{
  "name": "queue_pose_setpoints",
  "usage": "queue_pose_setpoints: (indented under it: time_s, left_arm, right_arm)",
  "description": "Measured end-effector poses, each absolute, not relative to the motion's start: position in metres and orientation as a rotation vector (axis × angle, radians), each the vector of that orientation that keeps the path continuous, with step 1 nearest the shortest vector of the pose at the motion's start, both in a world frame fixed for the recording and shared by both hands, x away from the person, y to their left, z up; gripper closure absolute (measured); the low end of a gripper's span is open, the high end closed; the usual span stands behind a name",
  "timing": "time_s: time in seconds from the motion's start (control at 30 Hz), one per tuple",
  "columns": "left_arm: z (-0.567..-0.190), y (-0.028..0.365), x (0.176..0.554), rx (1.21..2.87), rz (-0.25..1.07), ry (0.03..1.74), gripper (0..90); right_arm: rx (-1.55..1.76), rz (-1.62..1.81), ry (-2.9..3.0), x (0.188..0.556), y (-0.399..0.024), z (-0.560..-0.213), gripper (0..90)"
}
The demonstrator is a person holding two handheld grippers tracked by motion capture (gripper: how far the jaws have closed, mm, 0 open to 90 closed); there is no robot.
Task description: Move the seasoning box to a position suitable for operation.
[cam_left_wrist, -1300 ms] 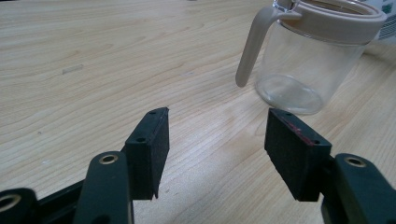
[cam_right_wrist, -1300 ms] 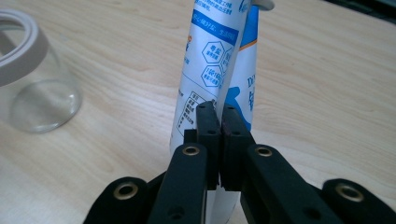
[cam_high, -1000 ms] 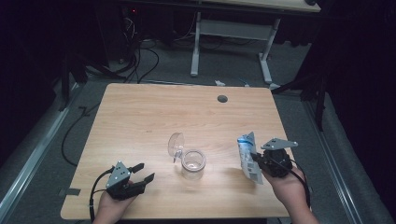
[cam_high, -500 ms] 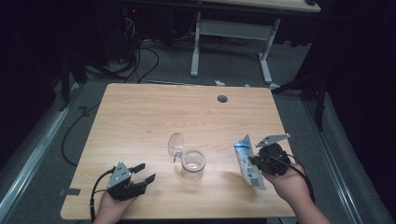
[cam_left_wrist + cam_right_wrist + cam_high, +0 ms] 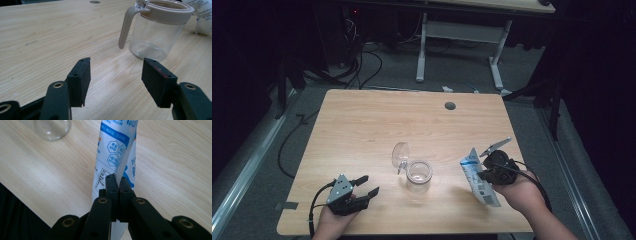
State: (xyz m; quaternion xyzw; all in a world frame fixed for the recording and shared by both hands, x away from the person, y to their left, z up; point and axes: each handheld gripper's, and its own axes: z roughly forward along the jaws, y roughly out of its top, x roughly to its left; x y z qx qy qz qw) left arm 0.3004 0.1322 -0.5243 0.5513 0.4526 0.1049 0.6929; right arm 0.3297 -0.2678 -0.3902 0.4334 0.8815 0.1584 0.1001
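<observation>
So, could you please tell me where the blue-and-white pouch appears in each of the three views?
High view: the blue-and-white pouch stands lower right, pinched in the right gripper, right of the glass jar.
Left gripper view: a sliver of it at the top right corner, behind the jar.
Right gripper view: centre, rising from the shut jaws.
Shared landmark: the glass jar.

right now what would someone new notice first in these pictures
Probably the blue-and-white pouch near the table's right edge, pinched upright in the shut right gripper. Next, the clear glass jar in the middle of the wooden table, its round lid tipped open. The left gripper rests open at the front left, jaws pointing toward the jar with nothing between them.
</observation>
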Motion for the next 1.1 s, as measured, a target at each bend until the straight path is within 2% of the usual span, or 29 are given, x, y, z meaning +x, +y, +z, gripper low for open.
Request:
queue_pose_setpoints:
  time_s: [1.1]
  left_arm:
    - [-0.524, 0.127, 0.295, 1.252, 0.231, 0.971, 40.7]
  right_arm:
    - [1.273, 0.249, 2.737, 0.33, -0.254, -0.383, 90.0]
